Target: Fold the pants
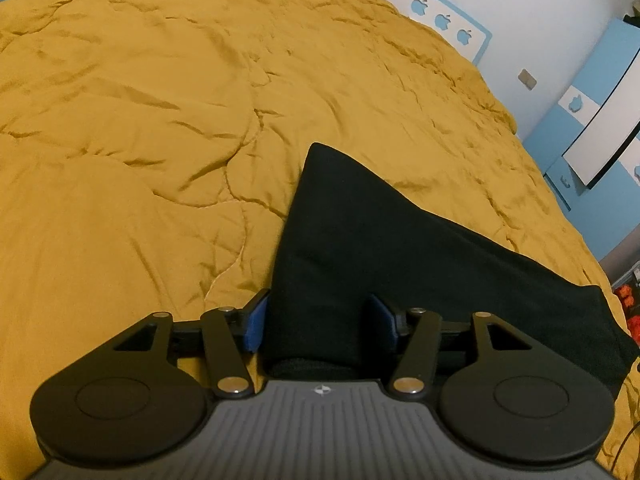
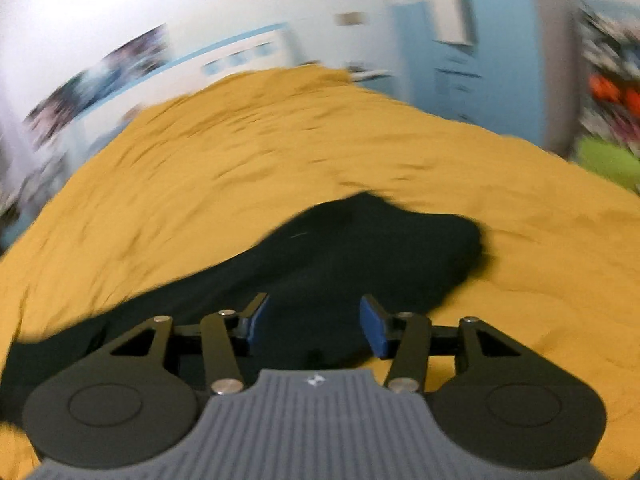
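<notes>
The black pants (image 1: 380, 248) lie on a mustard-yellow quilt (image 1: 160, 120). In the left wrist view they run from between my fingers up to a pointed corner and off to the right. My left gripper (image 1: 320, 322) is open, its blue pads either side of the near end of the pants. In the blurred right wrist view the pants (image 2: 360, 248) lie as a dark mound ahead. My right gripper (image 2: 314, 326) is open just over their near edge, holding nothing.
The quilt (image 2: 240, 168) covers the whole bed. A white and blue headboard (image 1: 448, 20) with apple cut-outs and blue cabinets (image 1: 580, 120) stand at the far right. Coloured clutter (image 2: 612, 96) sits beyond the bed's right side.
</notes>
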`<state>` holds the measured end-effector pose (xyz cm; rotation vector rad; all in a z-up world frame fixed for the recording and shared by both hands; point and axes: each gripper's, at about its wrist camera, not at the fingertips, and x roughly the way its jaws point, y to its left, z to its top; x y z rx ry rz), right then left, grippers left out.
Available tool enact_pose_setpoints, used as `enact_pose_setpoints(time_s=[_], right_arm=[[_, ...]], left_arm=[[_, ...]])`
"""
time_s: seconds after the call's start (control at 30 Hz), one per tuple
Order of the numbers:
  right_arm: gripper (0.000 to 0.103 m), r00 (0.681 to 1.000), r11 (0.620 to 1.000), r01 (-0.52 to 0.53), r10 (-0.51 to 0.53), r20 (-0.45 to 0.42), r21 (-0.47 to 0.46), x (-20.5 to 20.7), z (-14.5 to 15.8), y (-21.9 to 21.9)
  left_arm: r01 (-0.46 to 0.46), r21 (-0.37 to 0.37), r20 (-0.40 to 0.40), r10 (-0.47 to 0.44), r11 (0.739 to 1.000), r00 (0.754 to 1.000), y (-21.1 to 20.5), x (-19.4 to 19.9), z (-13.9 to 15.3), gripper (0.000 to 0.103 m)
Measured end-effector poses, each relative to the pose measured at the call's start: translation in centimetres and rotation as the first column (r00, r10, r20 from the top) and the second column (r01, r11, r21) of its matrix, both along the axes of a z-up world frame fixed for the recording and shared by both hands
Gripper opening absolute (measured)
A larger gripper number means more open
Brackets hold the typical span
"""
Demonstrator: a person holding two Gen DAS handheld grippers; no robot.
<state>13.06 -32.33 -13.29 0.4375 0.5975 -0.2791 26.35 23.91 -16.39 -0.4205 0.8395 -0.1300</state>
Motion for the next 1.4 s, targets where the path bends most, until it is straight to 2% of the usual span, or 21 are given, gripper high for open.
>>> enact_pose_setpoints(time_s=[0.17, 0.23, 0.43, 0.5, 0.53, 0.6, 0.7, 0.8, 0.9, 0.93, 1.0, 1.07, 1.13, 1.2, 1.3, 1.4], right_arm=[[0.048, 0.983, 0.971, 0.183, -0.18, -0.03, 0.152, -0.2, -1.9, -6.1], [0.048, 0.978, 0.957, 0.207, -0.203, -0.042, 0.204, 0.4, -2.9, -7.6], [0.047, 0.97, 0.934, 0.241, -0.242, -0.028, 0.264, 2.8, -5.0, -9.2], [0.035, 0.971, 0.933, 0.238, -0.235, -0.044, 0.272, 3.6, -5.3, -9.1], [0.023, 0.972, 0.932, 0.236, -0.232, -0.049, 0.274, 3.9, -5.2, -9.2], [0.015, 0.975, 0.934, 0.217, -0.221, -0.017, 0.284, 3.6, -4.5, -9.0], [0.011, 0.979, 0.95, 0.187, -0.2, 0.028, 0.249, 3.2, -3.7, -8.3], [0.009, 0.977, 0.951, 0.193, -0.208, 0.037, 0.241, 3.1, -3.2, -8.1], [0.008, 0.975, 0.958, 0.189, -0.208, 0.072, 0.216, 3.3, -1.3, -7.1], [0.008, 0.978, 0.969, 0.17, -0.189, 0.091, 0.18, 3.6, -0.4, -6.2], [0.008, 0.985, 0.996, 0.089, -0.09, 0.144, 0.016, 4.2, 2.2, -3.0], [0.008, 0.98, 0.99, -0.02, 0.047, 0.194, -0.141, 4.6, 4.3, 1.0], [0.008, 0.954, 0.956, -0.144, 0.202, 0.221, -0.254, 4.7, 5.6, 5.5], [0.008, 0.913, 0.897, -0.258, 0.348, 0.214, -0.358, 4.7, 6.1, 10.1], [0.008, 0.835, 0.776, -0.419, 0.533, 0.135, -0.472, 4.6, 4.6, 16.7], [0.008, 0.736, 0.614, -0.572, 0.677, -0.011, -0.544, 4.3, 0.9, 22.6]], left_arm=[[-0.007, 0.0, 0.008, 0.007, 1.0, 1.0, 0.0, -0.2, -0.1, 0.065], [-0.007, 0.002, 0.01, 0.007, 1.0, 1.0, -0.1, -0.2, -0.1, 0.065], [-0.009, -0.002, 0.01, 0.009, 1.0, 1.0, -0.1, -0.2, -0.2, 0.066], [-0.01, -0.005, 0.009, 0.01, 1.0, 1.0, 0.0, -0.2, -0.2, 0.066], [-0.011, -0.007, 0.009, 0.011, 1.0, 1.0, 0.0, -0.2, -0.2, 0.066], [-0.012, -0.009, 0.008, 0.012, 1.0, 1.0, 0.0, -0.1, -0.2, 0.066], [-0.013, -0.01, 0.008, 0.013, 1.0, 1.0, 0.0, -0.1, -0.3, 0.066], [-0.013, -0.011, 0.008, 0.013, 1.0, 1.0, 0.0, -0.1, -0.3, 0.067], [-0.013, -0.013, 0.007, 0.013, 1.0, 1.0, 0.0, -0.1, -0.3, 0.067], [-0.014, -0.014, 0.006, 0.014, 1.0, 1.0, 0.0, -0.1, -0.3, 0.067], [-0.015, -0.017, 0.005, 0.015, 1.0, 1.0, 0.0, 0.0, -0.3, 0.067], [-0.016, -0.02, 0.003, 0.016, 1.0, 1.0, 0.0, 0.1, -0.3, 0.067], [-0.018, -0.022, 0.001, 0.018, 1.0, 1.0, -0.1, 0.1, -0.3, 0.067], [-0.018, -0.023, 0.0, 0.018, 1.0, 1.0, -0.1, 0.1, -0.3, 0.067], [-0.019, -0.029, 0.0, 0.019, 0.999, 1.0, 0.0, 0.0, -0.4, 0.067], [-0.02, -0.033, 0.0, 0.02, 0.999, 1.0, 0.0, 0.0, -0.4, 0.067]])
